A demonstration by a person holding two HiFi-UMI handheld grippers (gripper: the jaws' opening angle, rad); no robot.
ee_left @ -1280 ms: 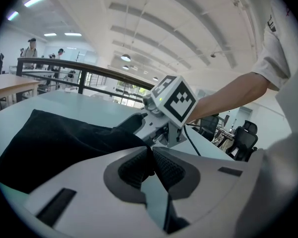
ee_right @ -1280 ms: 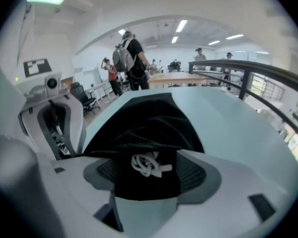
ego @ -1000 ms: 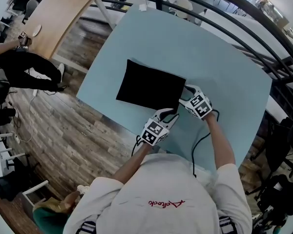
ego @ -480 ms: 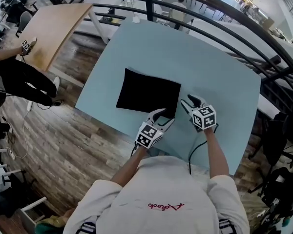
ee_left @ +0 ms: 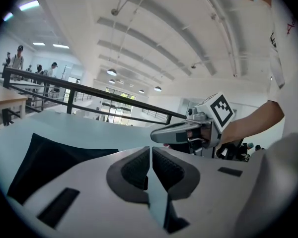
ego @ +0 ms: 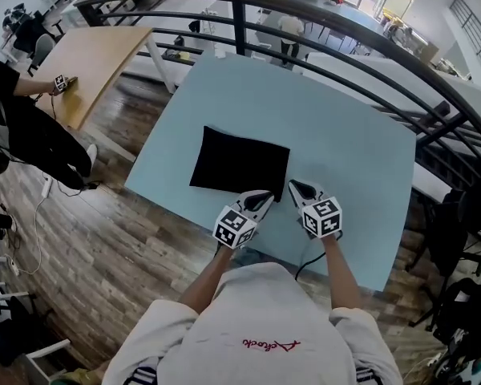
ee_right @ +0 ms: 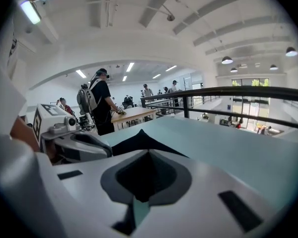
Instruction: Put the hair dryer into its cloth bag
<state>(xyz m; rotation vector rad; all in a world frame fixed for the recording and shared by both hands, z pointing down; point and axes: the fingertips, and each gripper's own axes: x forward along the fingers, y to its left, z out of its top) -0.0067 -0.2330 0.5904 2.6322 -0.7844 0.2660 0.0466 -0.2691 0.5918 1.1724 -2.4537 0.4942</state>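
Note:
A flat black cloth bag [ego: 240,163] lies on the light blue table [ego: 345,135]. No hair dryer shows in any view. My left gripper [ego: 260,198] hovers just off the bag's near edge. Its jaws have just been closing and now stand shut, with nothing between them [ee_left: 150,167]. My right gripper [ego: 293,188] hangs beside the bag's near right corner. Its jaws have just closed, empty as well [ee_right: 148,175]. The bag [ee_left: 49,157] shows left of the left jaws. In the right gripper view the bag [ee_right: 139,140] lies beyond the jaws.
A black railing [ego: 345,38] curves round the table's far and right sides. A wooden table [ego: 88,54] stands at the far left, with a person in black [ego: 16,127] beside it. Wood floor lies left of the blue table.
Both grippers have drawn back from the bag's near edge toward me and lifted. The right jaws, open at the bag's corner before, are now together. The bag lies as it did.

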